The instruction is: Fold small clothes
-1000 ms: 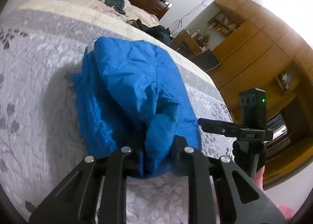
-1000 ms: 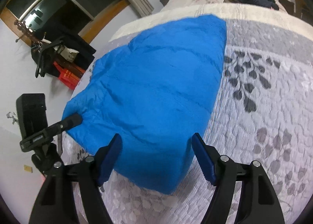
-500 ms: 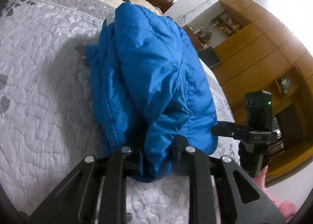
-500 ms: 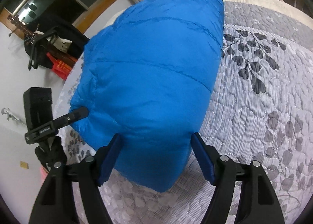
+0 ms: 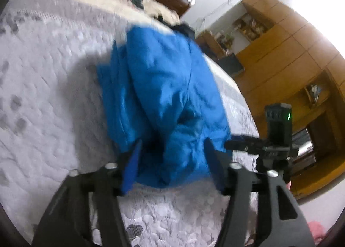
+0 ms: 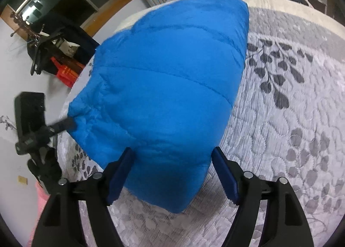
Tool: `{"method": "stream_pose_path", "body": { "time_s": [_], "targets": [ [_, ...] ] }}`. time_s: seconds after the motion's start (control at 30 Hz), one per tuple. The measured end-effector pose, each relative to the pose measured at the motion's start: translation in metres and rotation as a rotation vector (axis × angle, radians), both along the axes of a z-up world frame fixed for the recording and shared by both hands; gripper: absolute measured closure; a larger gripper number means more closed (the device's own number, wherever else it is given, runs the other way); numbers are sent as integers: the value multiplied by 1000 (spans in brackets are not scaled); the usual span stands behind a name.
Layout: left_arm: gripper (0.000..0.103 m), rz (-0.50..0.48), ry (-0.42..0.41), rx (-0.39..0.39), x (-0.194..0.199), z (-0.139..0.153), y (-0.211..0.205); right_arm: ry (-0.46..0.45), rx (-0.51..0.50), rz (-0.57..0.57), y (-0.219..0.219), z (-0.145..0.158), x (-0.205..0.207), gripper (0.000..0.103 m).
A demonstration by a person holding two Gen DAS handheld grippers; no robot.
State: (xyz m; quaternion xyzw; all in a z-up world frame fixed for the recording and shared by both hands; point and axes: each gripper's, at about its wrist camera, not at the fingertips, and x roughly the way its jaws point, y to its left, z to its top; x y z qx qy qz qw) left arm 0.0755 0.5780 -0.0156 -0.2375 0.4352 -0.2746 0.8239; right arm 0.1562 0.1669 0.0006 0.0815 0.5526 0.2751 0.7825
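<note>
Open quilt (image 6: 291, 128) right of the blue jacket (image 6: 172, 87); left gripper (image 6: 64, 125) at its left edge.

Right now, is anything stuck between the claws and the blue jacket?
No. The blue jacket bulges straight into both open claws, left claw and right claw, with only the grey bedspread beneath it.

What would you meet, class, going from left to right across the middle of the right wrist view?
Left gripper poking in from the side → blue puffy jacket → grey leaf-patterned bedspread.
</note>
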Motion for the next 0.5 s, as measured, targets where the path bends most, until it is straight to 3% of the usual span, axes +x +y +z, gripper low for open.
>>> {"method": "stream_pose_path", "body": {
  "time_s": [0.13, 0.23, 0.33, 0.4, 0.5],
  "targets": [
    [35, 57, -41, 21, 19, 25, 10, 4, -1, 4, 0, 0, 1, 27],
    [35, 85, -12, 48, 50, 25, 9, 1, -1, 4, 2, 0, 2, 27],
    [36, 112, 26, 26, 83, 16, 9, -4, -6, 9, 2, 0, 1, 27],
    [40, 112, 37, 25, 98, 11, 5, -6, -9, 12, 5, 0, 1, 27],
    [55, 123, 76, 54, 117, 1, -2, -12, -9, 16, 3, 0, 0, 27]
  ]
}}
